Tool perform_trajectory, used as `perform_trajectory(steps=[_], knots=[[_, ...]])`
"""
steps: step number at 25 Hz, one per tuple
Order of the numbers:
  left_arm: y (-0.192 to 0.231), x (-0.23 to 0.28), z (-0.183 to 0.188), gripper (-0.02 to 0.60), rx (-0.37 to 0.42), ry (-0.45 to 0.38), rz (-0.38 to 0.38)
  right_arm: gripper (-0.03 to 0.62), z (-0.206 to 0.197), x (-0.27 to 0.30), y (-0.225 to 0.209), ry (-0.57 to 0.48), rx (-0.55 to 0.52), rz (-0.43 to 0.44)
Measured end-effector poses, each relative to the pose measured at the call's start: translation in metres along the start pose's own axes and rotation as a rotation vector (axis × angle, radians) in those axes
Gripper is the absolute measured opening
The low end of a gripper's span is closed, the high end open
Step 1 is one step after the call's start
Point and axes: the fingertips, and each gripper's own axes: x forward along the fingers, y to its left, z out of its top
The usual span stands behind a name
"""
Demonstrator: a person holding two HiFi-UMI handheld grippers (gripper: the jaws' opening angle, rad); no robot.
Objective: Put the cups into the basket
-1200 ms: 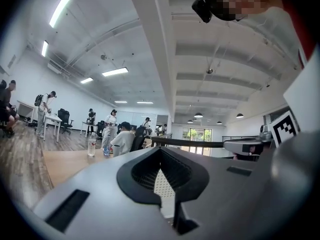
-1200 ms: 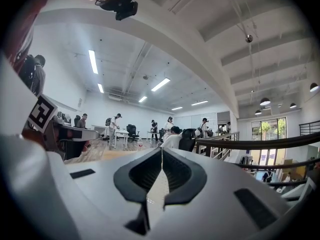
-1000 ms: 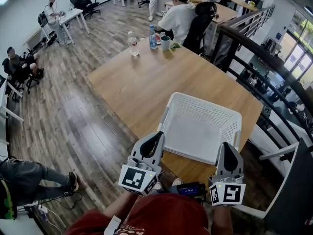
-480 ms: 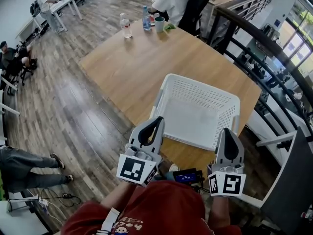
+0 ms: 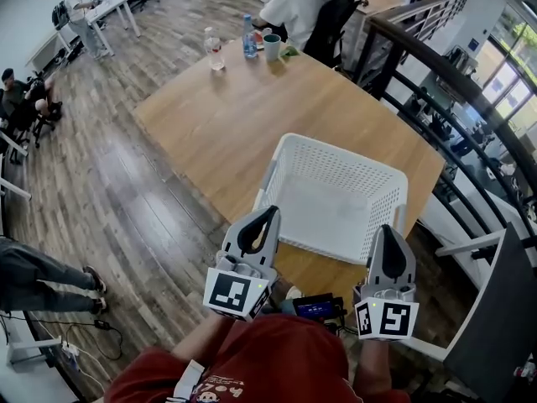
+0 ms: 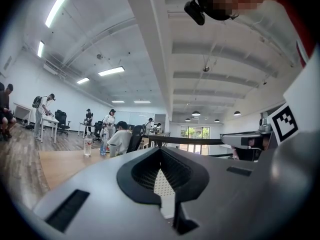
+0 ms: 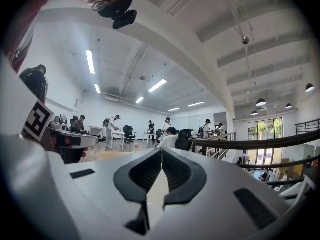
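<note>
A white perforated basket [image 5: 336, 198] stands empty on the wooden table [image 5: 243, 116], at its near end. A teal cup [image 5: 272, 46] stands at the table's far end, and it also shows small in the left gripper view as the cup [image 6: 113, 149]. My left gripper [image 5: 270, 211] hovers at the basket's near left corner, shut with nothing in it. My right gripper [image 5: 388, 228] is at the near right corner, also shut and empty. In both gripper views the jaws meet at the tip, left gripper [image 6: 160, 149], right gripper [image 7: 161, 150].
Two plastic bottles [image 5: 215, 50] stand beside the cup. A person in a white shirt [image 5: 295, 8] sits at the far end on a black chair. A dark railing [image 5: 445, 82] runs along the right. Wooden floor [image 5: 109, 200] lies to the left, with other people and desks.
The head view has shifted a little, so the table and basket sit slightly differently in the picture. Both grippers stay shut in the same place before the basket.
</note>
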Motion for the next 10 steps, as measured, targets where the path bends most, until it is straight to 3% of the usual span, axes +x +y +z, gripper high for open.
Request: perform_trajectory(steps=[10], knots=[[0.0003, 0.0006, 0.0035, 0.006, 0.002, 0.007, 0.005, 0.012, 0.0036, -0.0025, -0.0036, -0.001, -0.006, -0.009]])
